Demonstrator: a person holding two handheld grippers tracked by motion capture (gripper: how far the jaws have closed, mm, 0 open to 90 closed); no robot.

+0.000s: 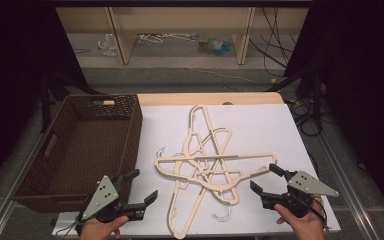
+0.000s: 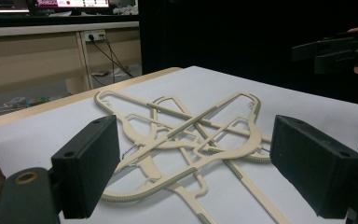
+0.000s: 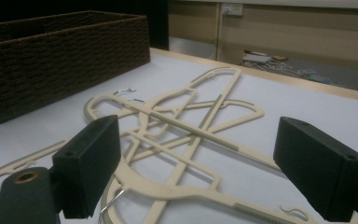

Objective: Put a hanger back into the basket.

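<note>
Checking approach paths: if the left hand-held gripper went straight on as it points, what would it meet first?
Probably the hangers: the open left hand-held gripper looks straight at the tangled pile with nothing between, though depth is unclear.

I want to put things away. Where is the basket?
In the high view the brown basket sits at the table's left side, beside the pile of hangers, just beyond the left gripper.

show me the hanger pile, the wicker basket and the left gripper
hanger pile (image 1: 211, 167), high view, where the cream hangers cross
wicker basket (image 1: 132, 131), high view, its right wall
left gripper (image 1: 142, 186), high view, midway between its open fingertips
</note>
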